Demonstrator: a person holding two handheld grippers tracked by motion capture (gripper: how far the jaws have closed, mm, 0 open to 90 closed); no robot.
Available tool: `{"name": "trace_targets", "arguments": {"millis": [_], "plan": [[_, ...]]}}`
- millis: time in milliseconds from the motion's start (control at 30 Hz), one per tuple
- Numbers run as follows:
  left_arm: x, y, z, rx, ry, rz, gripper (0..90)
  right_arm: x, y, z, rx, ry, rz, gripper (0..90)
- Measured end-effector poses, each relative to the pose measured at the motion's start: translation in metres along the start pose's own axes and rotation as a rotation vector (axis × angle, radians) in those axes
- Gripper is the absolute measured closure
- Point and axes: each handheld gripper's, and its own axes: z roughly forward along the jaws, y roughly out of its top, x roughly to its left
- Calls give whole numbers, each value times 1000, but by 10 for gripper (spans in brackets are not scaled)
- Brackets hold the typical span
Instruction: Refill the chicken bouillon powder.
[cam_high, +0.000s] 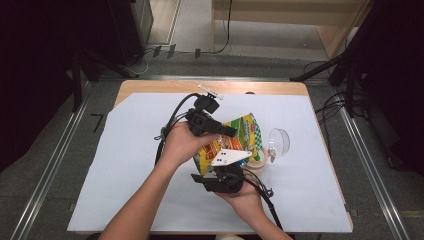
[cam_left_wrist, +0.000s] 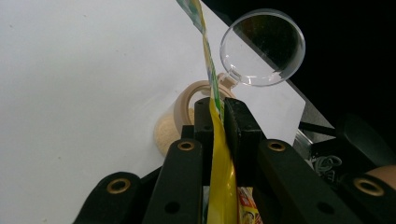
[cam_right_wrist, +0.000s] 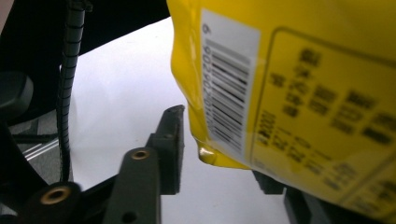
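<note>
From the high view, I am working with both hands over the white sheet (cam_high: 125, 165) that is covering the desk (cam_high: 165, 86). My left gripper (cam_high: 231, 131) is reaching across from the left and gripping the yellow and green snack bag (cam_high: 239, 137), which is hanging above the middle of the sheet. My right gripper (cam_high: 227, 165) is sitting just below the bag, its grey plate lying over the bag's lower edge. A clear plastic cup (cam_high: 278, 141) is lying on its side just to the right of the bag, and a beige tape roll (cam_high: 257, 163) is peeking out beside the bag's lower right corner.

In the left gripper view, my jaws are pressing together on the thin yellow edge of the bag (cam_left_wrist: 219, 154), which is running up between them. Beyond them the tape roll (cam_left_wrist: 183, 106) is lying flat on the sheet, and the cup (cam_left_wrist: 262, 47) is showing its round mouth.

In the right gripper view, my jaws are standing apart. The bag's barcode corner (cam_right_wrist: 224, 88) is hanging between them, just beside the left jaw, and I cannot tell whether the far jaw is touching it.
</note>
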Motion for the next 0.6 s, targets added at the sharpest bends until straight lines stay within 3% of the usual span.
{"name": "trace_targets", "arguments": {"millis": [267,600], "plan": [[4,-13,-5,-18,-28,-8,852,2,-9,6,-4,30,-12,503],[12,-25,-14,-36,-42,-15,853,-1,-16,10,-8,20,-6,450]]}}
